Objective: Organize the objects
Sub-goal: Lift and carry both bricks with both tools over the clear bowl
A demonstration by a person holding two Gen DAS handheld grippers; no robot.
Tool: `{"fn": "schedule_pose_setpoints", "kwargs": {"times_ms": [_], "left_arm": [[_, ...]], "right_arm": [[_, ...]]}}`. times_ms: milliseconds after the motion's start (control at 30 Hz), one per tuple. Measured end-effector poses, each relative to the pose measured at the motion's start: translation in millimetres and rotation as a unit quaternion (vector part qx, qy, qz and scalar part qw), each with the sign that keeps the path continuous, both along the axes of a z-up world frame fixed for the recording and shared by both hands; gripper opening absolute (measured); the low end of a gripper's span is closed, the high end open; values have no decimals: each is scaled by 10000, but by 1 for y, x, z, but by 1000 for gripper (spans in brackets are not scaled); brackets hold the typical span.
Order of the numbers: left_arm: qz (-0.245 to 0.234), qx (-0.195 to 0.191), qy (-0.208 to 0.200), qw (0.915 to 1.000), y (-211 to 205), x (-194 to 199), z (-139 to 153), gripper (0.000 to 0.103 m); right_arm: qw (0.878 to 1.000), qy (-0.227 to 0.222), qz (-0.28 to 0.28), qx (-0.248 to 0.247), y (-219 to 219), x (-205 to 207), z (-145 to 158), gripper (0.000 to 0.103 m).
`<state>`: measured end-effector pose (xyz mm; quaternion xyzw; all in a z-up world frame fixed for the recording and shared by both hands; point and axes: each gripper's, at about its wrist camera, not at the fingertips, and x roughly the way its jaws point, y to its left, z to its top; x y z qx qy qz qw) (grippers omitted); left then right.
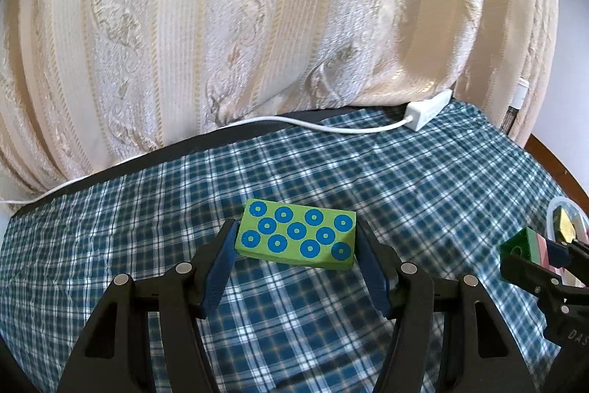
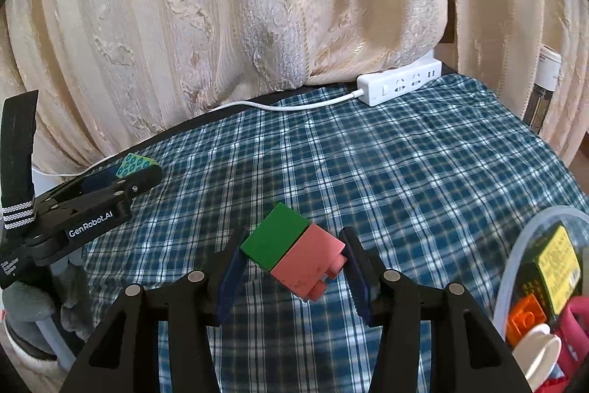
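My left gripper [image 1: 296, 238] is shut on a flat green block with blue rings [image 1: 296, 234], held above the blue plaid cloth [image 1: 405, 179]. Its blue pads [image 1: 224, 267] press on the block's two short ends. My right gripper [image 2: 292, 245] is shut on a joined green and pink block [image 2: 294, 247], also lifted off the cloth. In the right wrist view the left gripper [image 2: 136, 174] shows at the left with the ringed block [image 2: 133, 164] at its tip. The left wrist view has the right gripper [image 1: 533, 255] at its right edge, holding the green and pink block [image 1: 522, 247].
A white power strip [image 2: 399, 81] with a cable lies at the cloth's far edge under a cream patterned curtain [image 2: 221, 6]. A clear plastic bin [image 2: 522, 245] at the right holds a yellow-labelled box, an orange brick and other items. A grey plush thing [image 2: 25, 308] sits at the lower left.
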<state>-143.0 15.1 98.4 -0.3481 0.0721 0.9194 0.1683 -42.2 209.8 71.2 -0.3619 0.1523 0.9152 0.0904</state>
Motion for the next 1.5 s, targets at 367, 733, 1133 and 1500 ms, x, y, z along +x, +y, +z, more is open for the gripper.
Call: {"fn": "schedule_pose_setpoints", "kwargs": {"times_ms": [367,733,1133,1500], "left_arm": [[-306,37,184,9994,16,22,14,64],[-633,30,348,9974,34,46,24,64],[-1053,-60,404,9936,60,72,24,64],[-1437,-145,352,9889,83,95,16,64]], "right_arm": [[9997,172,-199,29,3,29,14,53],[9985,333,-419,74,13,58,26,53],[9955,406,-845,116,39,96,31,53],[9883,409,-1467,70,81,148,26,53]]}}
